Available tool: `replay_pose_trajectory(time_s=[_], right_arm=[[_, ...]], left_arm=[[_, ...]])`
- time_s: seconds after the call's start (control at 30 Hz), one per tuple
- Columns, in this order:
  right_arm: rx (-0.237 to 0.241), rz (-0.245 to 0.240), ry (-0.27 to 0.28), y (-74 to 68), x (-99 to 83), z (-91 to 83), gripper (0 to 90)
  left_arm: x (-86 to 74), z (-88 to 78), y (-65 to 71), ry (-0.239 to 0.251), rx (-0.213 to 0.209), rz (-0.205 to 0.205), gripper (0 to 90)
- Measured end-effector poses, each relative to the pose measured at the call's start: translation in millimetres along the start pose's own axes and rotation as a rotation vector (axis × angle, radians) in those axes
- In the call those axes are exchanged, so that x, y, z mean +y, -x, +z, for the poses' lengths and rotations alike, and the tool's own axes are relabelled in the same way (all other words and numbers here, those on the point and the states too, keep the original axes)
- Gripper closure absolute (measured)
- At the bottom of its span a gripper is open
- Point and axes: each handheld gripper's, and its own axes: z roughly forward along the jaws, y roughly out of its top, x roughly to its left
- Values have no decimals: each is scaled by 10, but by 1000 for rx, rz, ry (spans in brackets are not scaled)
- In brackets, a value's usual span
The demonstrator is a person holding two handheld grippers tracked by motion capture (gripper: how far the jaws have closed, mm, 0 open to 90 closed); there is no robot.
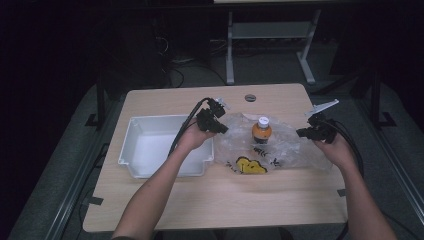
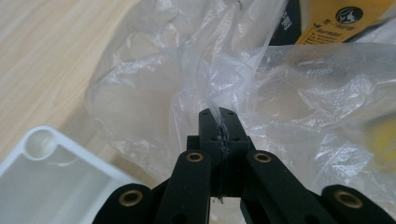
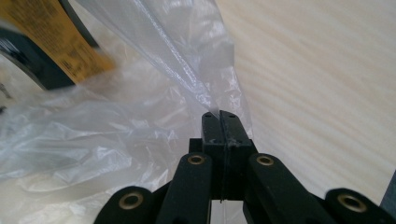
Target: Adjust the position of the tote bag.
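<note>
I've got the left gripper (image 1: pixel 223 129) pinched tight on the clear plastic bag (image 1: pixel 280 145), a thin crinkled fold of film caught between its black jaws; same picture in the left gripper view (image 2: pixel 218 113), film rising straight out of the pressed tips. My right gripper (image 1: pixel 300 133) is pinching the bag's opposite edge, jaws pressed together on a glossy pleat (image 3: pixel 219 114). The bag lies on the pale wood-grain table (image 1: pixel 200 200), wrinkled and see-through, with a yellow print on its near side. Inside it stands a small orange bottle (image 1: pixel 262 131) with a white cap, upright between my two grippers. Just left of the bag sits a white plastic tray (image 1: pixel 131 145), smooth, rectangular, rounded corners, under my left hand (image 1: pixel 192 137). A small dark disc (image 1: pixel 250 97) sits in the table's far edge.
</note>
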Motion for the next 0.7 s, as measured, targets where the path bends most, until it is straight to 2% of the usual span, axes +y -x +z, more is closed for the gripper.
replay_pose_trajectory(time_s=[0.1, 0.13, 0.3, 0.53, 0.7], right_arm=[[-2, 2, -8, -4, -51, 40, 900], [7, 19, -15, -6, -77, 58, 900], [33, 45, -35, -28, -219, 146, 900], [48, 53, -56, -67, -331, 225, 900], [57, 63, -50, -84, -399, 246, 900]], left_arm=[[-4, 68, 30, -16, -8, -1, 900], [-6, 82, 37, -17, -8, 0, 900], [-15, 123, 58, -29, -14, 4, 900], [-61, 193, 112, -50, -33, 8, 900], [-73, 198, 146, -48, -44, 11, 900]])
